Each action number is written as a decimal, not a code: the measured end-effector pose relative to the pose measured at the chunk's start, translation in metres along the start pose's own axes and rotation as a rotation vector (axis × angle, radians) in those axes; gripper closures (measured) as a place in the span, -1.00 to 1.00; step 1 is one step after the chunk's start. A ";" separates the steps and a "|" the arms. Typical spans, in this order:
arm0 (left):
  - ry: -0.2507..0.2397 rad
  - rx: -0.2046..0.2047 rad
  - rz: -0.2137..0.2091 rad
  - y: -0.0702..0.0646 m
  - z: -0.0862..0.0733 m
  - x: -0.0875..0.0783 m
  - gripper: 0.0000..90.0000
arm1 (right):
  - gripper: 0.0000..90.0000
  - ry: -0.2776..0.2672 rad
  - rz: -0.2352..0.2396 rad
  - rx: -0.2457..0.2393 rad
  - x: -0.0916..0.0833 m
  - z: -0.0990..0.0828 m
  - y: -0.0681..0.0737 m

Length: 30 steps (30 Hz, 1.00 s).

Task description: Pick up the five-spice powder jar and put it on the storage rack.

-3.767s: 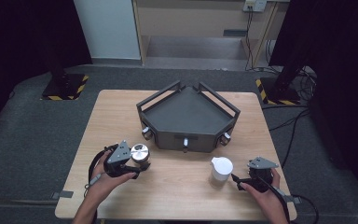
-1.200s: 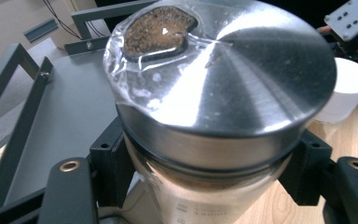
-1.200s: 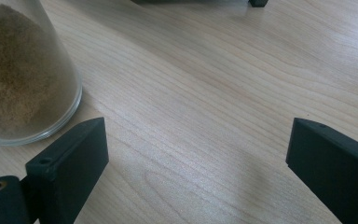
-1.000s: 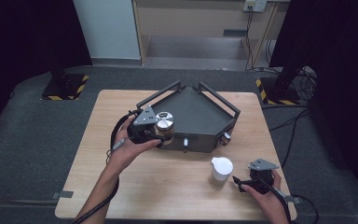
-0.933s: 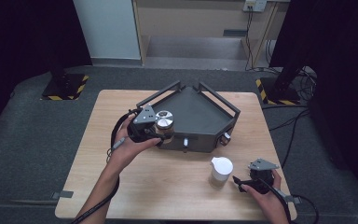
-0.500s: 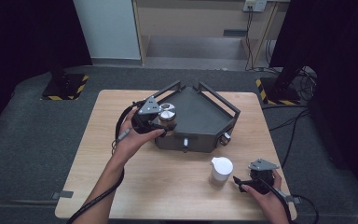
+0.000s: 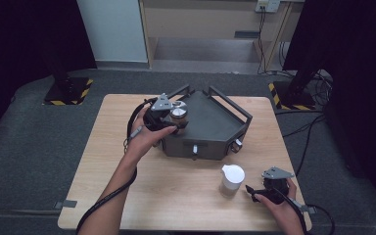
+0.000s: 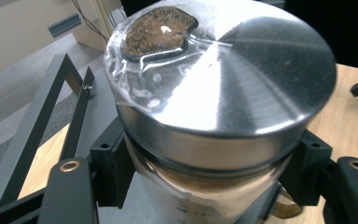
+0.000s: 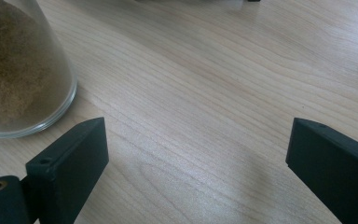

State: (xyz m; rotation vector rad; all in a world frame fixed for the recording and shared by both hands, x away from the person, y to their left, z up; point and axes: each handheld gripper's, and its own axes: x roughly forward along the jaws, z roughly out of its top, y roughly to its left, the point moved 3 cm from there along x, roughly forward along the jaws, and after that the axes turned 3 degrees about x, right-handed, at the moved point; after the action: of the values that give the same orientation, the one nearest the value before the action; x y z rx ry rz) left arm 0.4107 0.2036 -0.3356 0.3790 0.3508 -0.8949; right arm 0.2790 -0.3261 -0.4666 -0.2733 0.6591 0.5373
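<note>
Steel-lidded glass jar of brown powder point(image 8: 214, 107) mid-carry, clamped in left claw point(image 7: 172, 119) above dark grey angular metal tray point(image 7: 215, 122)
Next: lower it onto tray floor, then release; right claw point(image 9: 196, 158) gapes empty on tabletop point(image 7: 176, 186) beside white-capped jar point(image 7: 232, 179)

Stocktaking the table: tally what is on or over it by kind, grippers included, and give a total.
Jars of brown powder: 2 (steel-lidded jar in the left gripper; white-lidded jar standing on the table)
Dark metal tray: 1
Grippers: 2 (left; right gripper, jaws open)
Total: 5
</note>
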 end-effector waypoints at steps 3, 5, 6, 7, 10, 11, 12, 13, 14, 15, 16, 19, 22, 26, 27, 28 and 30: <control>0.006 -0.008 0.000 0.003 -0.003 0.005 -0.33 | -0.86 -0.001 -0.003 0.002 0.000 -0.001 -0.001; 0.005 -0.021 0.000 0.005 -0.005 0.009 -0.33 | -0.86 0.003 -0.002 0.004 0.000 -0.001 -0.001; 0.008 -0.023 0.001 0.006 -0.006 0.011 -0.33 | -0.86 0.003 -0.001 0.003 0.000 -0.001 -0.001; 0.015 -0.021 0.003 0.007 -0.006 0.012 -0.33 | -0.86 0.005 0.000 0.002 0.001 -0.001 -0.001; 0.025 -0.032 0.001 0.010 -0.008 0.017 -0.33 | -0.86 0.006 0.001 0.001 0.001 -0.001 -0.001; 0.026 -0.035 0.000 0.011 -0.009 0.018 -0.33 | -0.86 0.006 0.001 0.001 0.001 -0.001 -0.001; 0.031 -0.038 0.004 0.011 -0.010 0.020 -0.33 | -0.86 0.007 0.001 0.003 0.001 -0.001 0.000; 0.039 -0.037 0.010 0.011 -0.010 0.021 -0.33 | -0.86 0.008 0.002 0.003 0.002 -0.001 -0.001; 0.012 -0.034 0.001 0.014 -0.014 0.022 -0.33 | -0.86 0.009 0.002 0.002 0.002 -0.002 -0.001; 0.011 -0.069 -0.008 0.015 -0.017 0.022 -0.33 | -0.86 0.010 0.003 0.001 0.002 -0.002 -0.001; 0.011 -0.069 -0.008 0.015 -0.017 0.022 -0.33 | -0.86 0.010 0.003 0.001 0.002 -0.002 -0.001; -0.006 -0.091 -0.015 0.019 -0.021 0.022 -0.33 | -0.86 0.009 0.000 0.001 0.001 -0.002 -0.001; 0.006 -0.076 -0.012 0.018 -0.018 0.022 -0.33 | -0.86 0.008 0.001 0.005 0.001 -0.001 0.000; 0.024 -0.079 -0.010 0.019 -0.015 0.022 -0.33 | -0.86 0.007 0.002 0.004 0.000 -0.001 0.000; 0.026 -0.078 -0.010 0.018 -0.015 0.022 -0.33 | -0.86 0.008 0.002 0.004 0.001 -0.001 0.000; 0.028 -0.077 -0.011 0.019 -0.014 0.022 -0.33 | -0.86 0.008 0.002 0.005 0.001 -0.001 0.000; 0.026 -0.079 -0.014 0.020 -0.015 0.022 -0.33 | -0.86 0.008 0.002 0.004 0.001 -0.001 0.000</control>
State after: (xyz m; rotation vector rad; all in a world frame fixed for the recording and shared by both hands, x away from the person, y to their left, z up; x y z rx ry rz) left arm 0.4373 0.2061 -0.3551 0.3163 0.4114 -0.8873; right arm 0.2786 -0.3264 -0.4679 -0.2715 0.6678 0.5369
